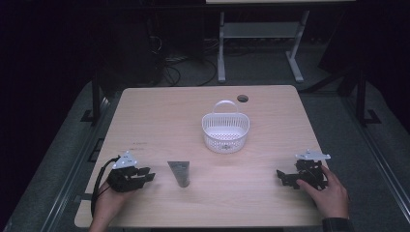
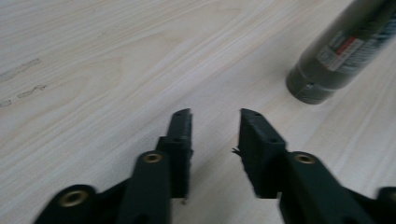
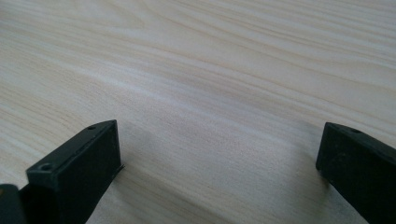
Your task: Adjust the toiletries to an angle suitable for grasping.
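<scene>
The dark tube (image 1: 179,173) lies flat on the table (image 1: 270,203), in front of the white basket (image 1: 225,131); the left gripper (image 1: 148,176) rests just beside it, jaws a little apart and empty, probably ready to grasp; the right gripper (image 1: 280,176) waits well apart, jaws wide.

Dark grey tube (image 1: 179,172), labelled, lying flat on the table, cap end toward the person, just right of the left gripper (image 1: 145,175), untouched, clear of its parted jaws
</scene>
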Tool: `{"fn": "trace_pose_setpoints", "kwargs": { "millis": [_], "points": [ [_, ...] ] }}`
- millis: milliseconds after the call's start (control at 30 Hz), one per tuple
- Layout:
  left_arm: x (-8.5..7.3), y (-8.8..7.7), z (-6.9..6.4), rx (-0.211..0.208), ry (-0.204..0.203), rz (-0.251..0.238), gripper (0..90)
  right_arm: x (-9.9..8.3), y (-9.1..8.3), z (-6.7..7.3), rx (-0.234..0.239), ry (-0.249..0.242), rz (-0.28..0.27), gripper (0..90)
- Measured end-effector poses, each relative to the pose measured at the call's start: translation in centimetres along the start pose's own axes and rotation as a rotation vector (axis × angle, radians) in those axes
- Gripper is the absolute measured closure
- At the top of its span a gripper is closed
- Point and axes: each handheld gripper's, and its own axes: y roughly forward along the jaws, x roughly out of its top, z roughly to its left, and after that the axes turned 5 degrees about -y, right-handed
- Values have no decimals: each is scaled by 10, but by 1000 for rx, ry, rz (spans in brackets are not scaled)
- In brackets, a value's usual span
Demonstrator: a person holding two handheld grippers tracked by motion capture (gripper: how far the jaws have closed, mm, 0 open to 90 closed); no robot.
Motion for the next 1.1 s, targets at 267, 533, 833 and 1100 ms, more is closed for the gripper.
{"fn": "trace_pose_setpoints", "kwargs": {
  "millis": [267, 533, 833, 1100],
  "points": [
    [10, -11, -10, -49, 11, 34, 895, 0, 0, 0, 0, 0, 0, 0],
    [18, -21, -15, -79, 24, 37, 896, 0, 0, 0, 0, 0, 0, 0],
    [30, -36, -23, -130, 34, -1, 896, 0, 0, 0, 0, 0, 0, 0],
    [41, -46, -30, -151, 55, -29, 896, 0, 0, 0, 0, 0, 0, 0]
  ]
}}
